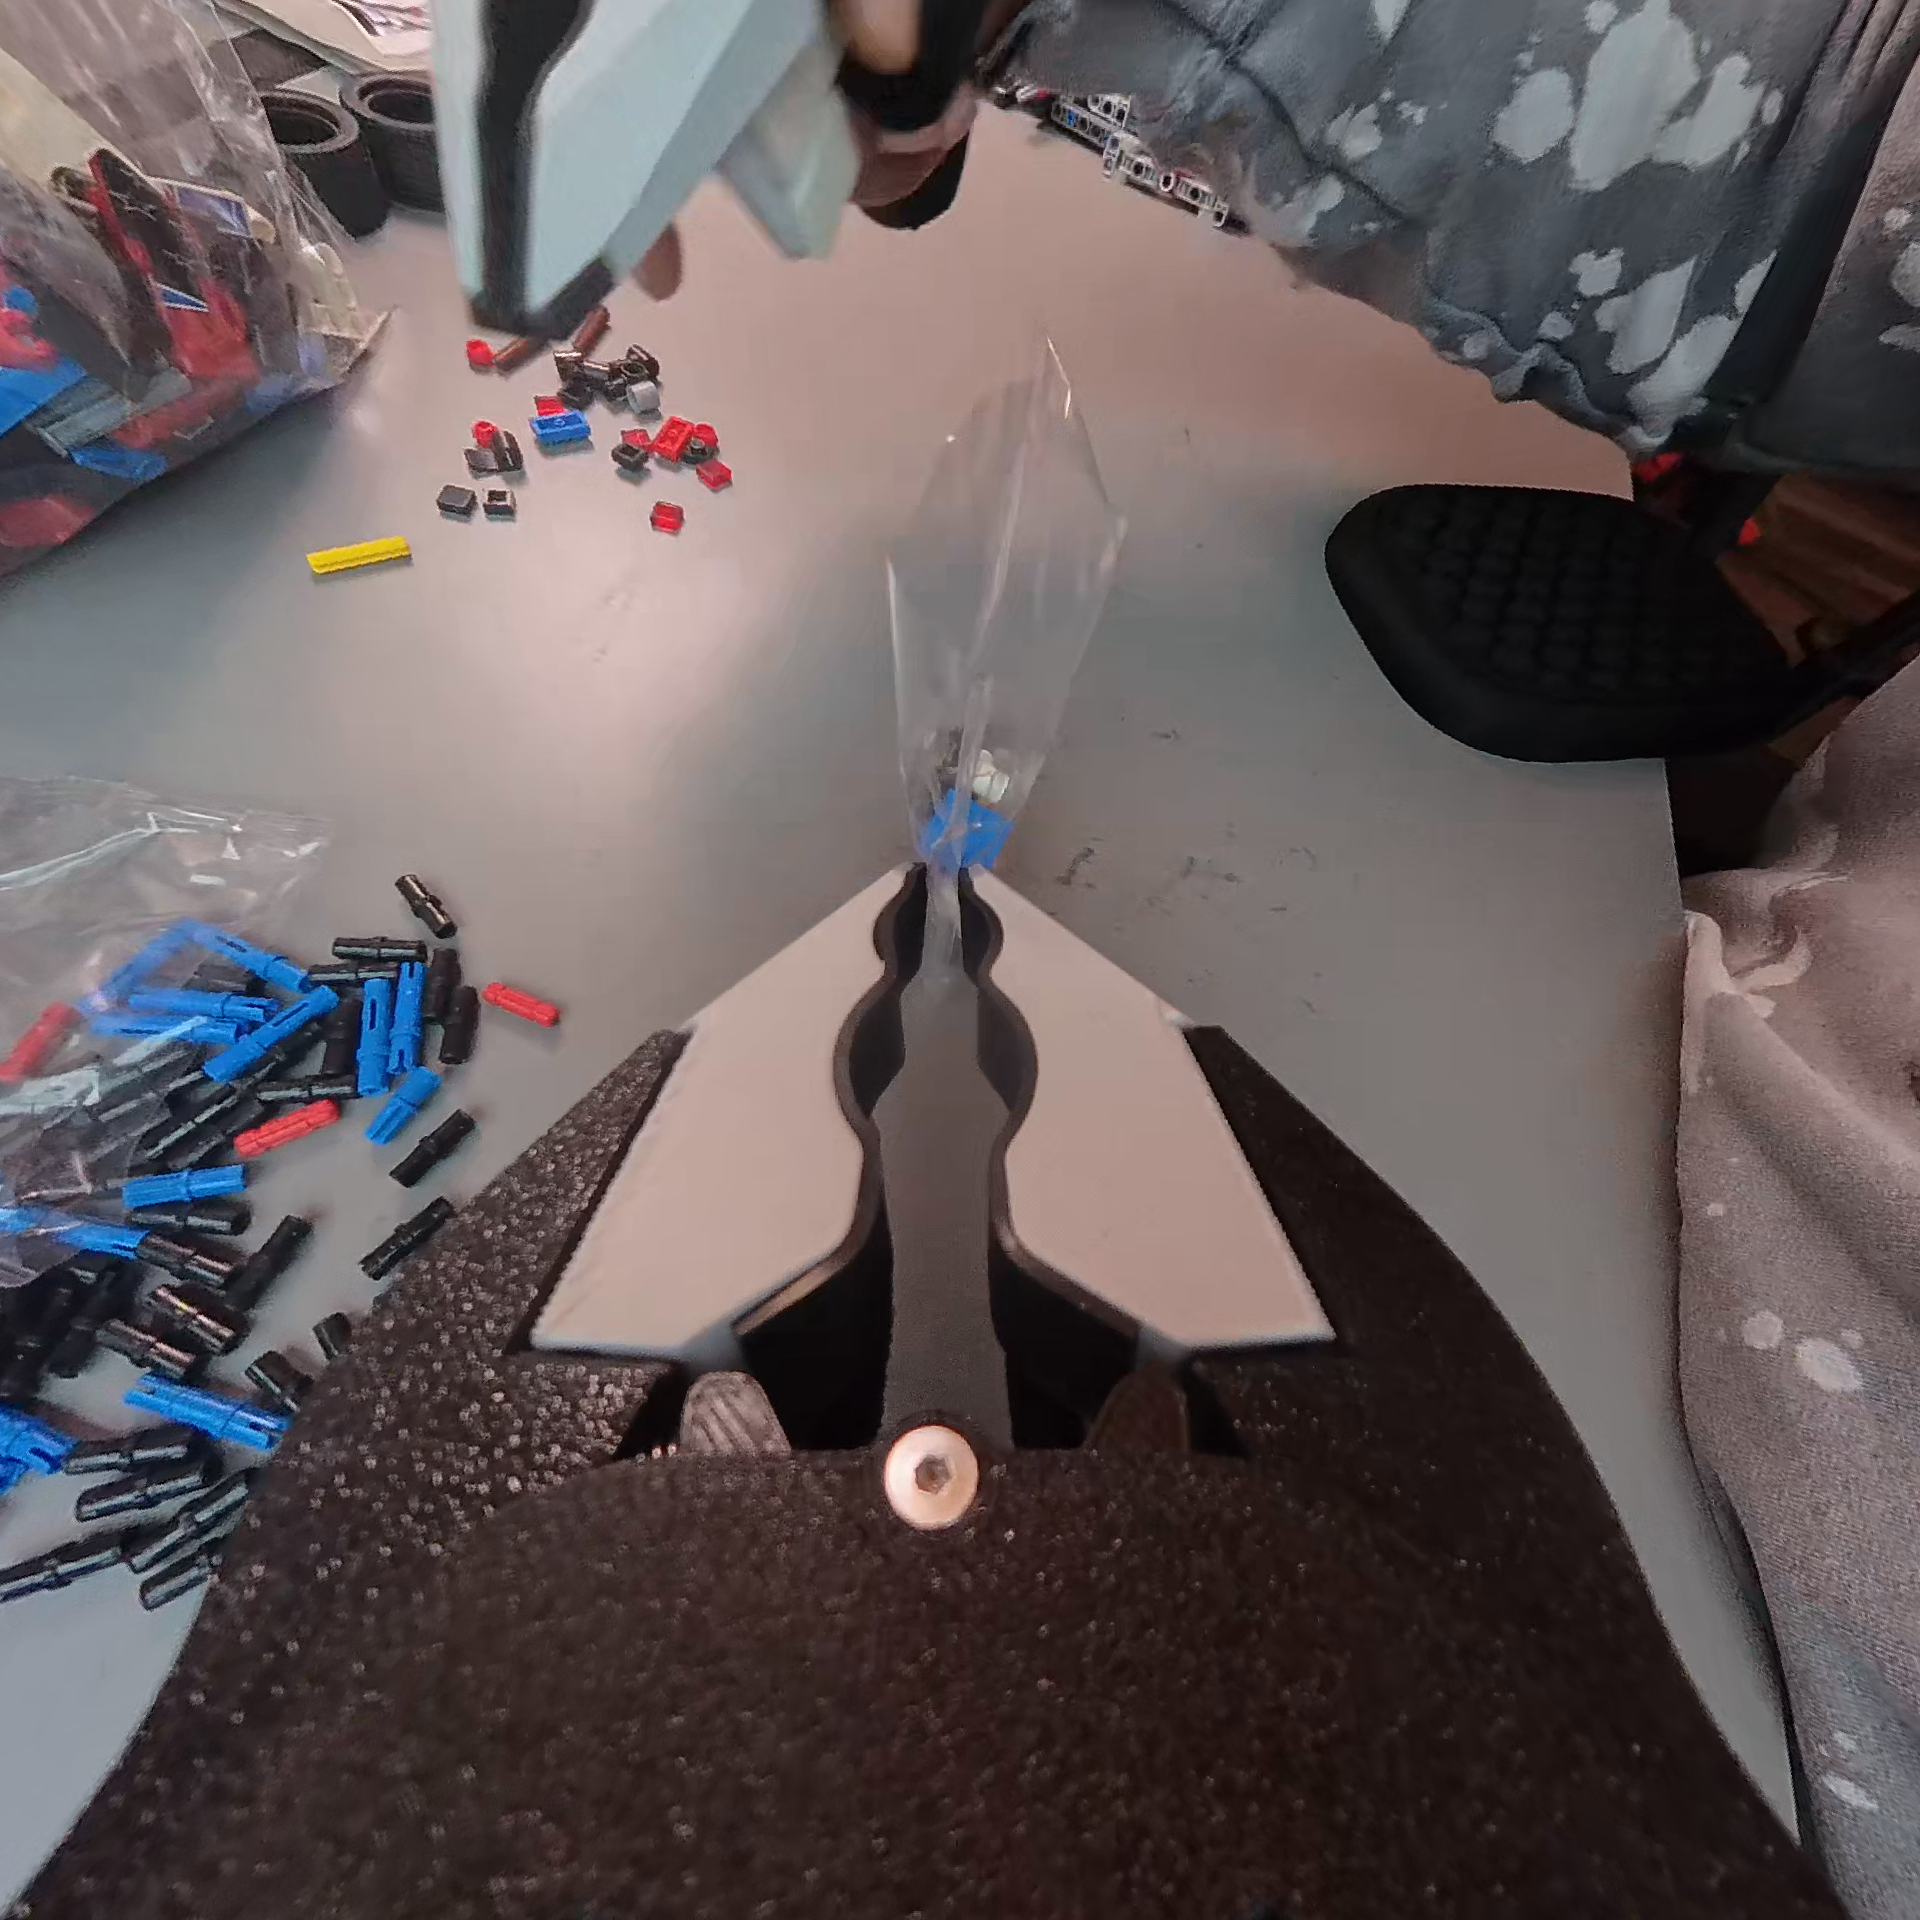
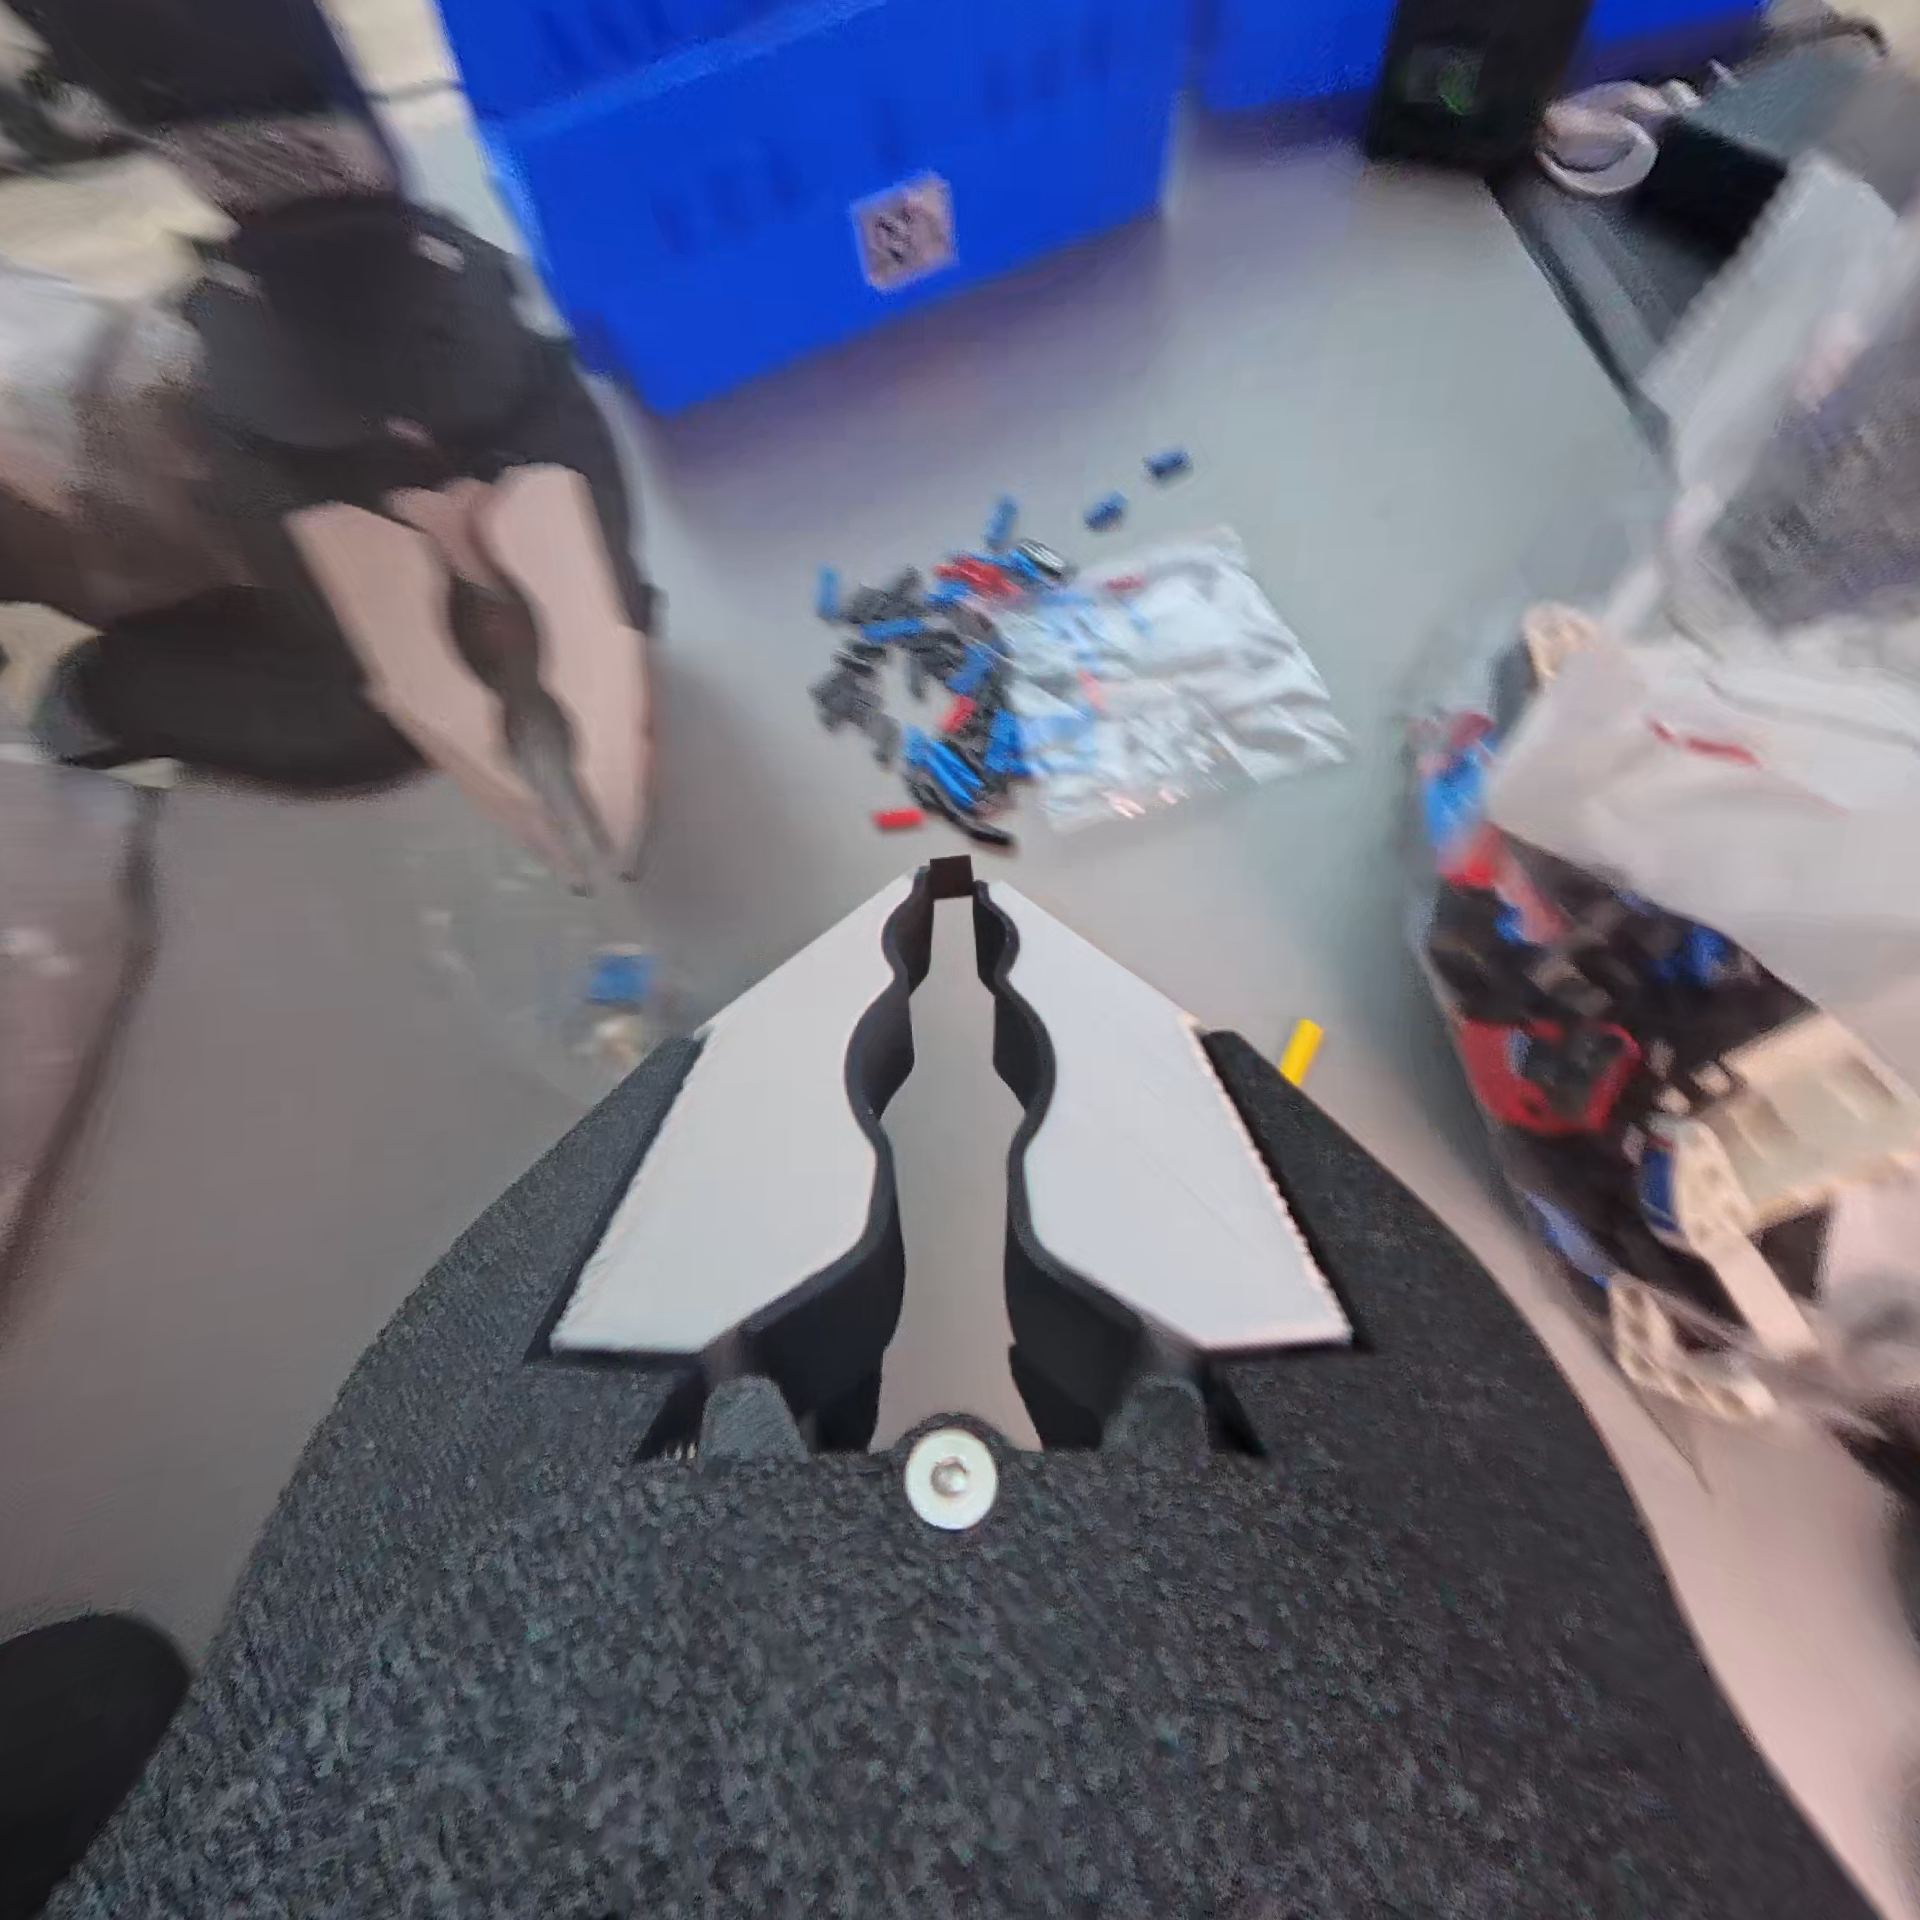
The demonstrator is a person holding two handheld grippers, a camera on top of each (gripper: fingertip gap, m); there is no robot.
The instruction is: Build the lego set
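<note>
Nearest us, our left tongs [image 1: 943,883] are pressed together on the neck of a small clear bag [image 1: 1003,623]; it stands up from the tips above the grey worktop [image 1: 1299,935]. We can make out a blue piece [image 1: 966,831] and a pale one just above the pinch.

Handling, as we judge it: the bag is light, limp film, slippery and prone to crumple. Best taken at the gathered neck, as now, not at the loose top. The bricks are hard, tiny and apt to scatter or roll.

Our right tongs [image 2: 952,881] pinch a small dark piece [image 2: 952,873] at the tips. That view is blurred, so we cannot name the piece.

Loose on the worktop:
- pile of blue, black and red pins [image 1: 260,1091] spilling from an opened bag [image 1: 114,862], left
- scatter of small red and black bits [image 1: 592,416], farther out
- one yellow bar [image 1: 358,555]
- larger full bag [image 1: 125,312], far left
</note>
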